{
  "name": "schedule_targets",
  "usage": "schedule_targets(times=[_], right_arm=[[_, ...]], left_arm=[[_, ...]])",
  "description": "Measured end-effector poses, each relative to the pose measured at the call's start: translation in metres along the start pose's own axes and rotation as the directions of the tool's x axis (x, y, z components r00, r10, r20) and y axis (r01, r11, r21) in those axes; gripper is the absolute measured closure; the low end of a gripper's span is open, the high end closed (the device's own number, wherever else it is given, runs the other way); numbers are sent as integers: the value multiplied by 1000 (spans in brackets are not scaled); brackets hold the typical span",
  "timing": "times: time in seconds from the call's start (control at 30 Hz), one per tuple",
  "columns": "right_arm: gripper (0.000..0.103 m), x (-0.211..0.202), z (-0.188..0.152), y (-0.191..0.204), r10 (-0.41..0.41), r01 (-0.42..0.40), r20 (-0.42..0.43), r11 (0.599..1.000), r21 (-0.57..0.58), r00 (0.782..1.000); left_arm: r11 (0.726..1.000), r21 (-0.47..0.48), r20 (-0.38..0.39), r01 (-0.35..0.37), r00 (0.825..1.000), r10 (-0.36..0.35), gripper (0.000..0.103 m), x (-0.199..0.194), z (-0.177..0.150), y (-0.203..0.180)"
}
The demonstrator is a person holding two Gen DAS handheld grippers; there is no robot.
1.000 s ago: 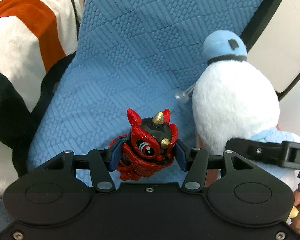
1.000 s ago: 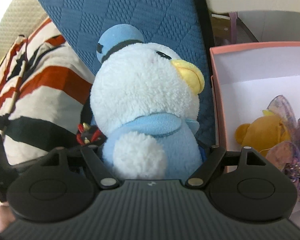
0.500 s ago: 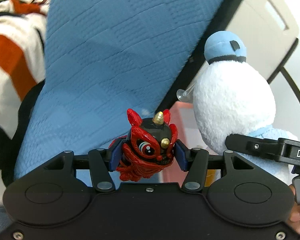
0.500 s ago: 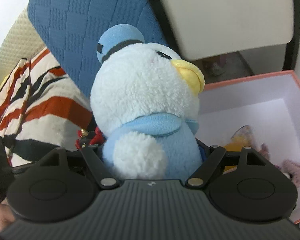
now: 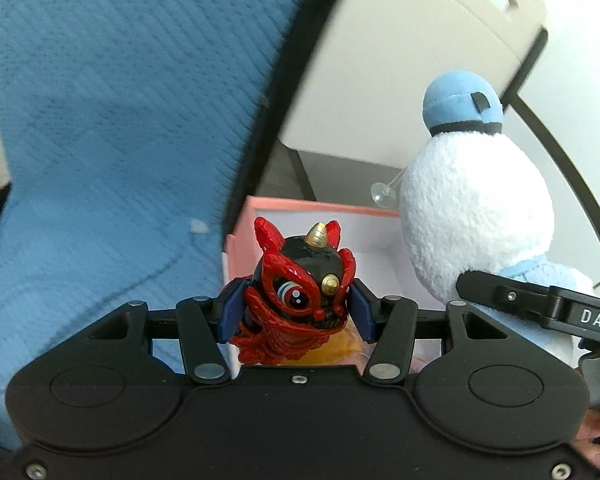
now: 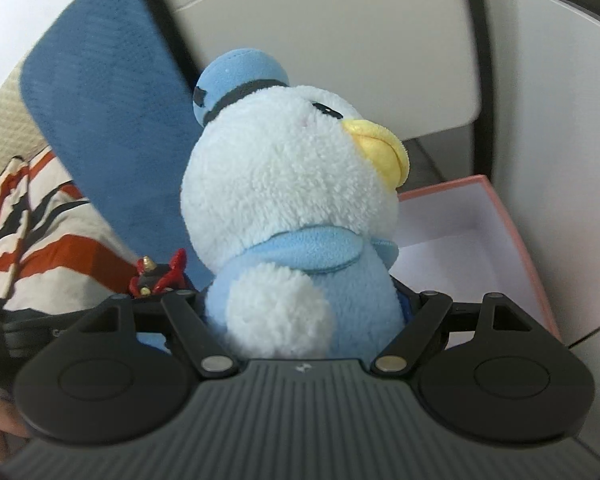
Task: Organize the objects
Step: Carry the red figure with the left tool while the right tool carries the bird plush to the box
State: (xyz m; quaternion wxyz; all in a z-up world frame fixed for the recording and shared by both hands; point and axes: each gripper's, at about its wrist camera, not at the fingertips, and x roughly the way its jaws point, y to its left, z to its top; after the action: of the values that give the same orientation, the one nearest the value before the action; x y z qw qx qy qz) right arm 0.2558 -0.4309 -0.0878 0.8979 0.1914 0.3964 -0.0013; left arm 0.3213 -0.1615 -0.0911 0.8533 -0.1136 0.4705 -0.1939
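Above the pink box point(image 5: 300, 210), left gripper point(image 5: 296, 312) clamps the red figurine point(image 5: 300, 296); right gripper point(image 6: 304, 320) grips the plush duck point(image 6: 296, 208).

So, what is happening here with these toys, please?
A person holds a gripper in each hand and is tidying toys. The left gripper is shut on a small red and black lion-dance figurine. The right gripper is shut on a plush duck with a blue hat. Both toys are held up in the air near an open pink box, beside a blue cushion. Neither toy is in the box yet.
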Motion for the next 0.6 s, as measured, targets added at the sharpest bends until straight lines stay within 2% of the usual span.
schedule_targets(times=[0.3, 0.6], right_arm=[[23, 26, -28, -71, -75, 75, -11, 997, -3, 997], [22, 75, -65, -113, -103, 104, -77, 995, 5, 992]], left_arm=[[999, 32, -89, 29, 996, -26, 51, 55, -32, -50], [999, 51, -168, 16, 986, -7, 51, 84, -75, -69]])
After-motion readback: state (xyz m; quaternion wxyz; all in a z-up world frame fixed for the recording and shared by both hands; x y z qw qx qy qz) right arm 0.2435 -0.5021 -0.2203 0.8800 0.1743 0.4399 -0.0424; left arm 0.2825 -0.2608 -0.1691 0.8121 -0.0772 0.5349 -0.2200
